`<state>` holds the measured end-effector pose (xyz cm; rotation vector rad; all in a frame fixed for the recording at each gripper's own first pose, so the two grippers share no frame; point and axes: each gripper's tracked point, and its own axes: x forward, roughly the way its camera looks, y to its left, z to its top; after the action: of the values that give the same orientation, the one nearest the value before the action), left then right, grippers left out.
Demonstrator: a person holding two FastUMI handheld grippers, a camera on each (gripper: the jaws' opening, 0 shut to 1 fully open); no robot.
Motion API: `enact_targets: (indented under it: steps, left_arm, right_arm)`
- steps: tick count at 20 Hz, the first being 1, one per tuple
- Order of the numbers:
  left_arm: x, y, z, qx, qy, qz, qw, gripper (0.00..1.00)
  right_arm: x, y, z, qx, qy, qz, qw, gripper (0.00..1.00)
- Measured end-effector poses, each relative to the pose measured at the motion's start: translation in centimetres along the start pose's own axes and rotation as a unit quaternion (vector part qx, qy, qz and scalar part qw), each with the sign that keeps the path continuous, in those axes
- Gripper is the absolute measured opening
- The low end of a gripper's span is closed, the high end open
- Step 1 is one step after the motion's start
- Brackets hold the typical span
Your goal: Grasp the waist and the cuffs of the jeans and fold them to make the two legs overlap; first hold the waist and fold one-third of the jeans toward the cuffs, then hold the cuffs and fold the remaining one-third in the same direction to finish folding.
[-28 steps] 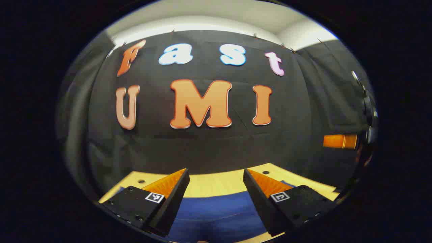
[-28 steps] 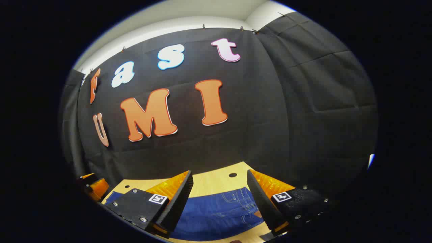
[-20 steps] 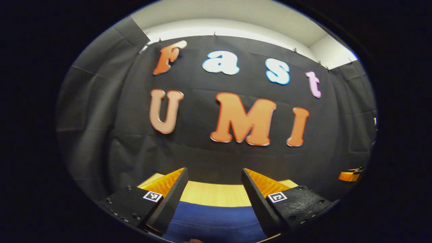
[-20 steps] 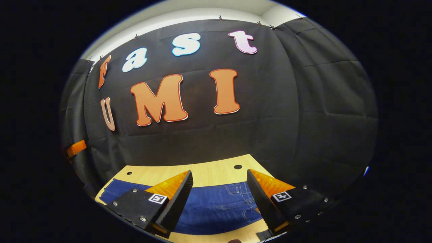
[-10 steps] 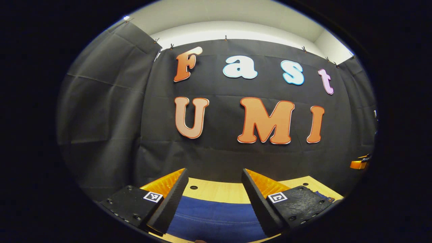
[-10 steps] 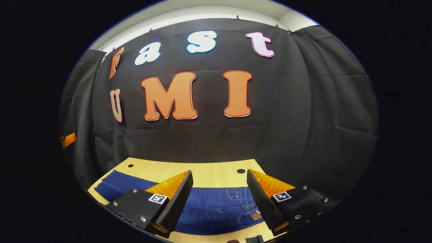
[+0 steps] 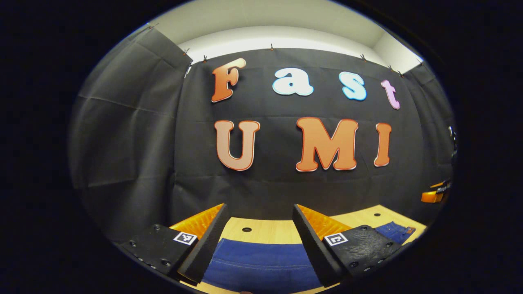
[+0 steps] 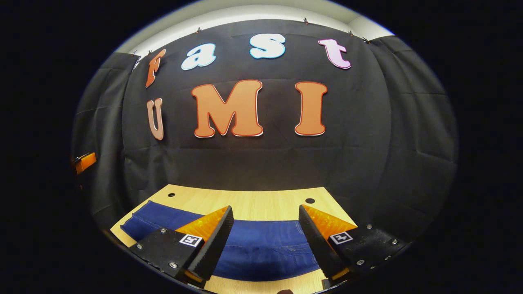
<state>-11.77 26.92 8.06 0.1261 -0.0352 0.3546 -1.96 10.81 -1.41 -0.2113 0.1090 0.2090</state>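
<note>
We see the jeans (image 8: pixel 261 249) lying flat across the table (image 8: pixel 249 204), a long blue strip near its front edge; in the left gripper view the jeans (image 7: pixel 261 261) lie below and between the fingers; our left gripper (image 7: pixel 258 210) hangs above them with jaws spread, holding nothing; our right gripper (image 8: pixel 265 211) hangs likewise, jaws apart and empty.

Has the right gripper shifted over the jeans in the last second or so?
Yes. In the right gripper view the jeans pocket stitching that lay between the open tongs has slid off toward the right, so the right gripper has moved left along the jeans, toward the cuffs.
</note>
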Motion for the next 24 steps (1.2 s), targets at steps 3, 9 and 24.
enact_targets:
  steps: [3,9,24]
  left_arm:
    - [-0.4,0.8,-1.6,0.056,0.012,-0.004,0.998,0.97]
    - [-0.6,2.1,-6.2,0.235,0.050,-0.023,0.970,0.98]
    - [-4.3,3.5,-34.3,0.535,0.252,-0.211,0.779,0.99]
  right_arm:
    - [0.0,-0.1,-0.8,0.002,0.013,-0.004,1.000,1.00]
    - [0.4,0.5,-2.7,0.011,0.043,-0.005,0.999,0.97]
    - [1.9,-1.6,-7.1,0.014,0.125,-0.017,0.992,0.98]
